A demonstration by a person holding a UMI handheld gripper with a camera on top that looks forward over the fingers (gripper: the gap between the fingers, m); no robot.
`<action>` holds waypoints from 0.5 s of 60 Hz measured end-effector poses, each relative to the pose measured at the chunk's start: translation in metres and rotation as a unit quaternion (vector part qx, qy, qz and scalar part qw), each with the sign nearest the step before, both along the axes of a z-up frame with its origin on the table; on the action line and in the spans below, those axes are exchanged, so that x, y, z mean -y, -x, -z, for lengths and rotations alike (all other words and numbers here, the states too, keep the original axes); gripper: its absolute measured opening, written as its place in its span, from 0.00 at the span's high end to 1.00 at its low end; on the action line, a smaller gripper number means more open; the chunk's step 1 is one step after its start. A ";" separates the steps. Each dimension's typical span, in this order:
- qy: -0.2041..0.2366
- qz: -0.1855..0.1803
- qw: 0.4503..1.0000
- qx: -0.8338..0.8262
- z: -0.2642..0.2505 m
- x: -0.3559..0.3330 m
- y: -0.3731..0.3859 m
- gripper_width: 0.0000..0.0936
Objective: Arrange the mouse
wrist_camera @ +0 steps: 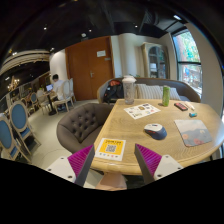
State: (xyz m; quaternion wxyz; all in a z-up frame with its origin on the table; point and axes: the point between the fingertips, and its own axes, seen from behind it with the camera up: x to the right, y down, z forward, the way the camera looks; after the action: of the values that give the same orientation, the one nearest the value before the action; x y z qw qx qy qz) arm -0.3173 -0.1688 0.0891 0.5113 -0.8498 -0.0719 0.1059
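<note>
At centre right of the frame, a mouse (154, 129) rests on a wooden worktop (135, 135), well beyond the open, empty tool (113, 160).

Both magenta pads (80, 161) show at the bottom of the frame, spread wide with nothing between them, a stance that reads as an approach before any grasp. The mouse sits on bare wood between a white printed sheet (141, 110) above it and a grey mouse mat (194, 132) to its right, apparently waiting to be moved into place; the mat looks the likely destination. Its long axis seems to run roughly left to right across the frame, though which end is the front cannot be told. A yellow-and-white card (110, 149) lies just ahead of the fingers. Cups (128, 88) and a grey armchair (82, 124) stand further off.
</note>
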 end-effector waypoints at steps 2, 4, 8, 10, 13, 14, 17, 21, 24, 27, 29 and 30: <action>0.001 0.002 1.000 0.000 0.001 -0.001 -0.001 0.11; 0.002 0.005 1.000 -0.001 0.002 -0.003 -0.004 0.11; 0.001 0.012 1.000 0.000 0.005 -0.007 -0.012 0.11; 0.002 0.017 1.000 0.002 0.009 -0.010 -0.018 0.11; 0.001 0.023 1.000 0.008 0.015 -0.020 -0.031 0.11; 0.000 0.024 1.000 0.011 0.017 -0.023 -0.036 0.11; 0.001 0.033 0.999 0.026 0.026 -0.035 -0.054 0.12; 0.000 0.050 0.998 0.048 0.033 -0.050 -0.083 0.13; -0.001 0.064 0.996 0.064 0.041 -0.065 -0.103 0.12; 0.006 0.078 0.994 0.078 0.050 -0.078 -0.120 0.13; 0.008 0.080 0.993 0.084 0.056 -0.087 -0.128 0.13; 0.009 0.083 0.993 0.085 0.058 -0.092 -0.132 0.13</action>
State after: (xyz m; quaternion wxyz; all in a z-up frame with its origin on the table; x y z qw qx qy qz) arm -0.1848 -0.0767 0.0306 0.5024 -0.8635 -0.0437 -0.0091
